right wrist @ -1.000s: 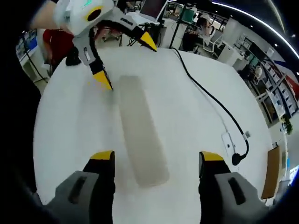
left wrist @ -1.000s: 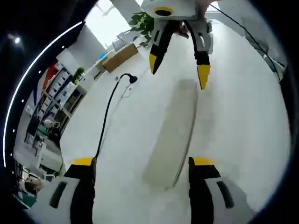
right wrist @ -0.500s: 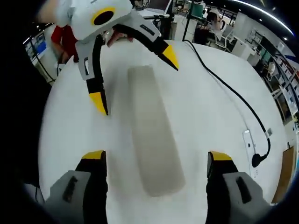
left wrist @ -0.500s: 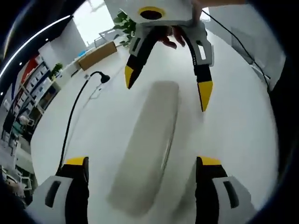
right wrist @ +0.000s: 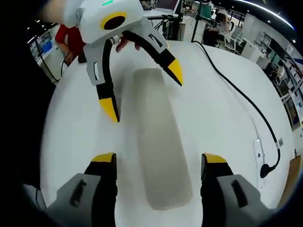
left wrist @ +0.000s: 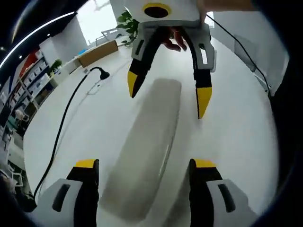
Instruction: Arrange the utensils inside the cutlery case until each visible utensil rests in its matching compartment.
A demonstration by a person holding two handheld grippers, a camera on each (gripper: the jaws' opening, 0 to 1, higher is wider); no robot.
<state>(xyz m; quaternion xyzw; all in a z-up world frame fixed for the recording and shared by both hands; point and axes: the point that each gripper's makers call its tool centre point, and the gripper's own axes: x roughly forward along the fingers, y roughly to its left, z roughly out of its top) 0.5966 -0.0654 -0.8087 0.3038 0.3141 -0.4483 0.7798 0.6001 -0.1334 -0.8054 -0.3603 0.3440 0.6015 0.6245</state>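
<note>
A long grey cutlery case [left wrist: 149,142] with rounded ends lies shut on the white table [left wrist: 236,132]; its contents are hidden. My left gripper [left wrist: 144,165] is open, its jaws standing either side of the case's near end. In the same view my right gripper [left wrist: 168,92] faces it, open, its yellow tips straddling the far end. The right gripper view has the case [right wrist: 158,137] running away from my open right gripper [right wrist: 158,158]. There the left gripper [right wrist: 143,90] hangs open over the case's far end. Neither gripper holds anything.
A black cable [left wrist: 61,123] crosses the table [right wrist: 227,109] beside the case, as the cable [right wrist: 241,99] ending at a plug near a small white device [right wrist: 259,149]. A hand [left wrist: 173,40] holds the facing gripper. A person in red [right wrist: 64,40] stands beyond the table's edge.
Both grippers have drawn nearer to each other along the case, which now looks larger between the jaws. The jaws have stayed open and the case has not moved.
</note>
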